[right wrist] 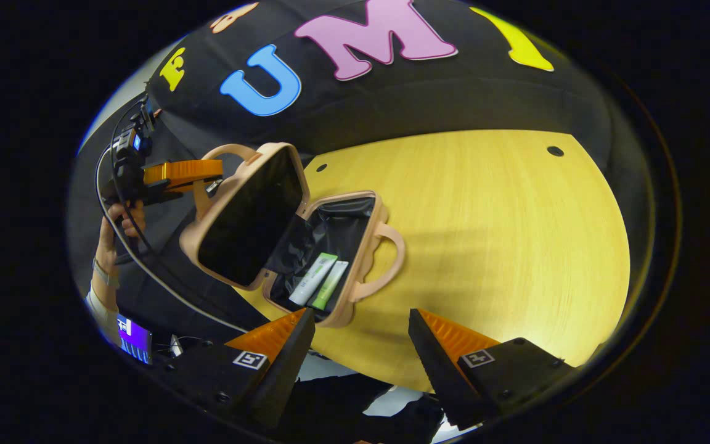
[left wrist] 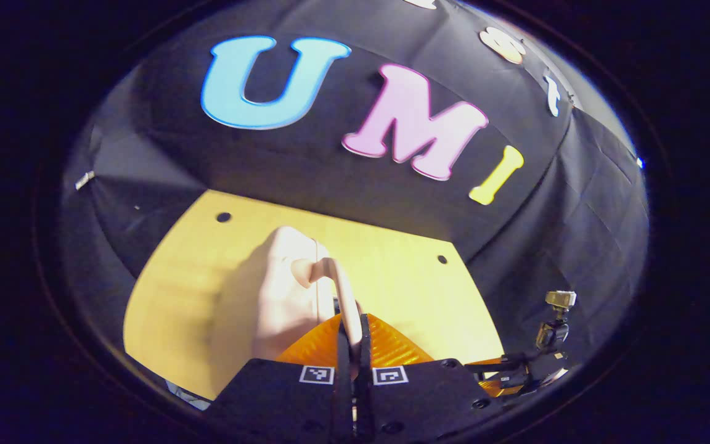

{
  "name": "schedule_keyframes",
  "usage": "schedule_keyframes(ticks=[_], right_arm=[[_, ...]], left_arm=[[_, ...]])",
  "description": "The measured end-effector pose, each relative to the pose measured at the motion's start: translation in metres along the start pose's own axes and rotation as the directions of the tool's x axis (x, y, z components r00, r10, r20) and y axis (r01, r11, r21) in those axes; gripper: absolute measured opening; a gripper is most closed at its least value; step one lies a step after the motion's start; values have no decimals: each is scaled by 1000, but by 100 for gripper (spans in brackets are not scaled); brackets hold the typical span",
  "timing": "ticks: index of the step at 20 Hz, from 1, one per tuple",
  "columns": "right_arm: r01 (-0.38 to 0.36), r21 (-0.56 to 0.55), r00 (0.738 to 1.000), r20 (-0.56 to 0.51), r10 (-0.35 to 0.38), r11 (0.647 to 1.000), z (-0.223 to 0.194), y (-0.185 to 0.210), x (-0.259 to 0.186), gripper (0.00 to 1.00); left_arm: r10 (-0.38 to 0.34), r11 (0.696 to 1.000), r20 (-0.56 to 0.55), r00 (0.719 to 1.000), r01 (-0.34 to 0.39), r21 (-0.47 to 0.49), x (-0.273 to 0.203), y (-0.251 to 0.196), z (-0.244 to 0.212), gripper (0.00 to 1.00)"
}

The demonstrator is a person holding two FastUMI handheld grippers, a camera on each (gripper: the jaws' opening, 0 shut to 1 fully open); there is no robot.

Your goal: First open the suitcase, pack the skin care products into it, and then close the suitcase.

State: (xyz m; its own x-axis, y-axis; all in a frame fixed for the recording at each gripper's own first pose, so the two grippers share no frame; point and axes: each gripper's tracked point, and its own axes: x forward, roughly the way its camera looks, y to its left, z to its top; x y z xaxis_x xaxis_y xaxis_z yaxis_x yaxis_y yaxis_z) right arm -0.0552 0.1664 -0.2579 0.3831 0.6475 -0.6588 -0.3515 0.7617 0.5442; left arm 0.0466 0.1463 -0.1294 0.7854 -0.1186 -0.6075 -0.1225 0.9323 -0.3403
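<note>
The suitcase [right wrist: 306, 246] lies open on the tabletop [right wrist: 490, 234], its raised lid [right wrist: 247, 216] walling off the left side. 2 tubes [right wrist: 321, 280] lie along the lined compartment's near part, the far part free. Right of the suitcase the tabletop is bare up to the booth wall.

Open suitcase [right wrist: 306, 240] at ten o'clock; two tubes [right wrist: 319, 280] inside; right gripper [right wrist: 361, 336] at six, jaws apart.

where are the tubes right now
In the right gripper view the two tubes lie side by side inside the open suitcase, near its front rim, just ahead of the right gripper.
</note>
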Motion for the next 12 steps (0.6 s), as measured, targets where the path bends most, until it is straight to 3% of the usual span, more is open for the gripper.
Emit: schedule_keyframes(ticks=[1,4,9,11,12], right_arm=[[-2,13,1000,4,2,1000,-3,-6,-7,98],[39,11,999,17,-39,999,-8,-32,-23,98],[121,24,990,75,-123,992,-12,-65,-41,97],[120,34,988,97,-122,992,-11,-66,-46,98],[117,35,987,105,-120,993,-10,-67,-47,97]], left_arm=[[-7,1000,-56,998,8,21,24,-16,-27,8],[66,992,-184,981,-44,121,87,-24,-85,8],[159,972,-247,956,-107,209,115,-26,-119,12],[212,947,-256,943,-133,292,124,-26,-133,16],[230,937,-252,940,-144,318,123,-29,-134,27]])
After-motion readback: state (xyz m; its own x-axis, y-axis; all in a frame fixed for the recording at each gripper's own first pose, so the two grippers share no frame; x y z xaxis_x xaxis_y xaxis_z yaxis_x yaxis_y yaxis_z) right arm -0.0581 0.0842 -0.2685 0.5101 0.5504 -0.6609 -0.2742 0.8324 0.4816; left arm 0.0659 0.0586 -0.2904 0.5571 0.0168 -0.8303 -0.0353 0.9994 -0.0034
